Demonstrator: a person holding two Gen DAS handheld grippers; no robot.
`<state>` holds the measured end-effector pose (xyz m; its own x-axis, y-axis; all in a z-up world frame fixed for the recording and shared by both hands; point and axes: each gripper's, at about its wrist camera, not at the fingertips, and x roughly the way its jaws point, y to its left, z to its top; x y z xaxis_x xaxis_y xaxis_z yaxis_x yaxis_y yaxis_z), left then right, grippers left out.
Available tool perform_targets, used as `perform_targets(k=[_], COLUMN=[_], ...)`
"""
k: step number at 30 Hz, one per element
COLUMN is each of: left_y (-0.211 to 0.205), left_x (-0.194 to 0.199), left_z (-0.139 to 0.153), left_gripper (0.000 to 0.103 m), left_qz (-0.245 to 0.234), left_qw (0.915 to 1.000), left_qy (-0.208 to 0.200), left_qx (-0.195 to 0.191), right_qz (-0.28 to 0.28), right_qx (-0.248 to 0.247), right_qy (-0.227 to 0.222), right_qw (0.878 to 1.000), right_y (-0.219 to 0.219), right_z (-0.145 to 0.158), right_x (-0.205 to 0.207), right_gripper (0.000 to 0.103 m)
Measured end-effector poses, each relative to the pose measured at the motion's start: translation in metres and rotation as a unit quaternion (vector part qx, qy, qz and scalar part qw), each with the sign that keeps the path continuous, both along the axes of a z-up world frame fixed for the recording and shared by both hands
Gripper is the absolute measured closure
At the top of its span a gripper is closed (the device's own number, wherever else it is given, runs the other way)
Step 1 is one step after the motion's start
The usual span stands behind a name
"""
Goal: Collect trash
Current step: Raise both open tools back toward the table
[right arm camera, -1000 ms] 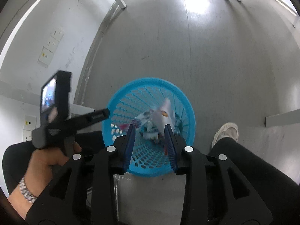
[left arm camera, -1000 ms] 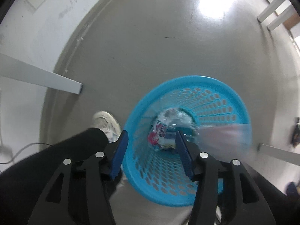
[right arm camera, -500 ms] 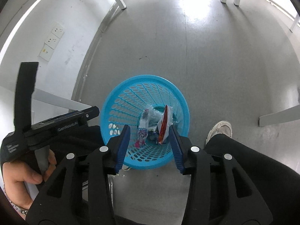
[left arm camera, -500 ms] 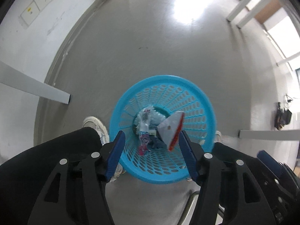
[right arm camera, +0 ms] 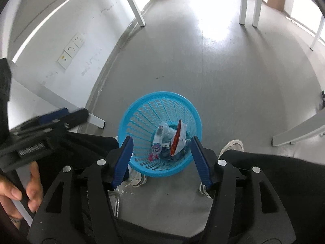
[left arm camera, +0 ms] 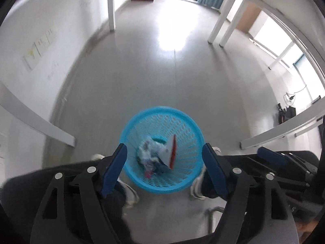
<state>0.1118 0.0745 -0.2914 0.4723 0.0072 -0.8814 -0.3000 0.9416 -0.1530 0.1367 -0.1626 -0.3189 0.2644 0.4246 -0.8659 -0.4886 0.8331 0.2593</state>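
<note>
Both pairs of blue-padded fingers are spread wide with nothing between them: the right gripper and the left gripper each frame the same view down onto the floor. Straight below and slightly ahead of both stands one blue perforated basket, upright between the person's two white shoes, its round mouth facing up at the fingers. The trash lies at its bottom: one white-and-red wrapper standing on edge, its long axis running near to far, leaning against the right wall of the basket, and just left of it a crumpled clear-plastic bundle with one small pink-printed packet; the exact count of pieces in that bundle cannot be told. Neither gripper looks clearly nearer the basket; the right view is sharper, the left view blurred. With both grippers empty above the basket, the drop appears done, and any next piece would have to be sought elsewhere.
</note>
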Motion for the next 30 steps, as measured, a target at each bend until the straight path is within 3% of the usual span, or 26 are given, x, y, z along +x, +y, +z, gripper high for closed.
perform_targets(k=[4,9,14,18,23,30], left_y=[0.000,-0.002,-0.006,-0.003,-0.003,-0.001], left_x=[-0.018,-0.042,-0.061,-0.077,-0.095,-0.108], left_z=[0.030,0.064,0.094,0.122,0.156,0.211], left_gripper=[0.022,0.006,0.006,0.006,0.006,0.006], left_qz=[-0.016,-0.034,-0.031,-0.021,-0.017,-0.031], left_qw=[0.9989,0.9958,0.9906,0.9874,0.9819,0.9736], left_qy=[-0.032,-0.072,-0.117,-0.149,-0.186,-0.223], left_qx=[0.030,0.046,0.065,0.049,0.028,0.038], right_qz=[0.000,0.020,0.016,0.010,0.007,0.006], right_qx=[0.015,0.020,0.038,0.060,0.089,0.124], right_qy=[-0.003,-0.059,-0.096,-0.135,-0.175,-0.207], right_qw=[1.000,0.998,0.994,0.989,0.981,0.970], right_y=[-0.013,-0.034,-0.057,-0.072,-0.083,-0.084], right_z=[0.020,0.064,0.109,0.148,0.195,0.249], right_x=[-0.014,-0.045,-0.064,-0.079,-0.090,-0.091], right_gripper=[0.047,0.039,0.023,0.012,0.009,0.009])
